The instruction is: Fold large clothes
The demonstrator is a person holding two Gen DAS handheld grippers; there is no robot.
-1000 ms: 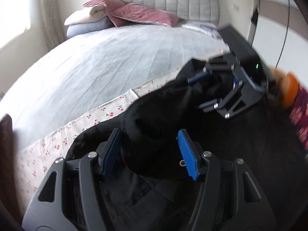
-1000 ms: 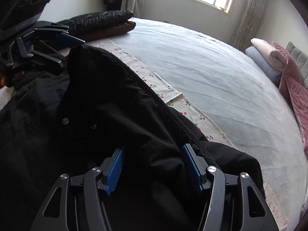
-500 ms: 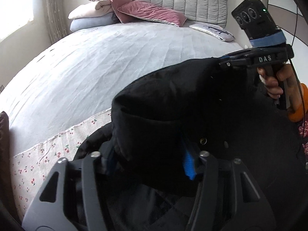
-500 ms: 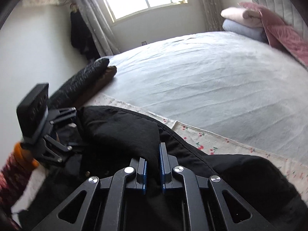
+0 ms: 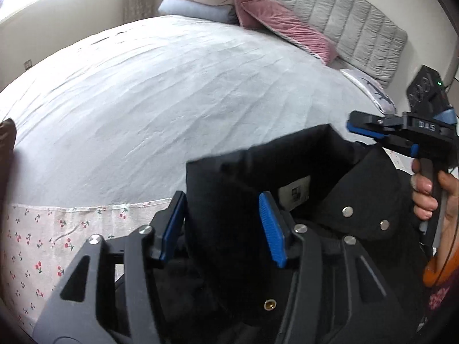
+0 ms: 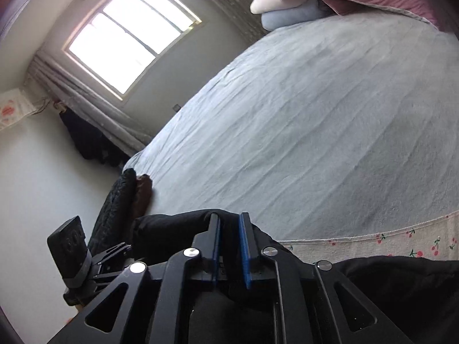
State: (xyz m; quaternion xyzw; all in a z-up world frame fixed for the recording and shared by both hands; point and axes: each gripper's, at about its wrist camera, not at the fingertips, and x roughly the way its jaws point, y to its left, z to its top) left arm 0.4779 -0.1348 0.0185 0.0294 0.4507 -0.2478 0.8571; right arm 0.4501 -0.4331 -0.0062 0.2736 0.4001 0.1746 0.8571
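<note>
A grey bed (image 5: 160, 91) is carrying a black coat (image 5: 330, 172) along its near edge. Both grippers are opening: left gripper (image 5: 223, 226) straddling a fold, right gripper (image 6: 229, 246) narrowly astride cloth. Only the left view shows the coat's label (image 5: 295, 192).

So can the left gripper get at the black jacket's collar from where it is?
Probably yes: the left gripper is opening, with the black jacket collar fold already between its fingers and nothing in the way.
</note>
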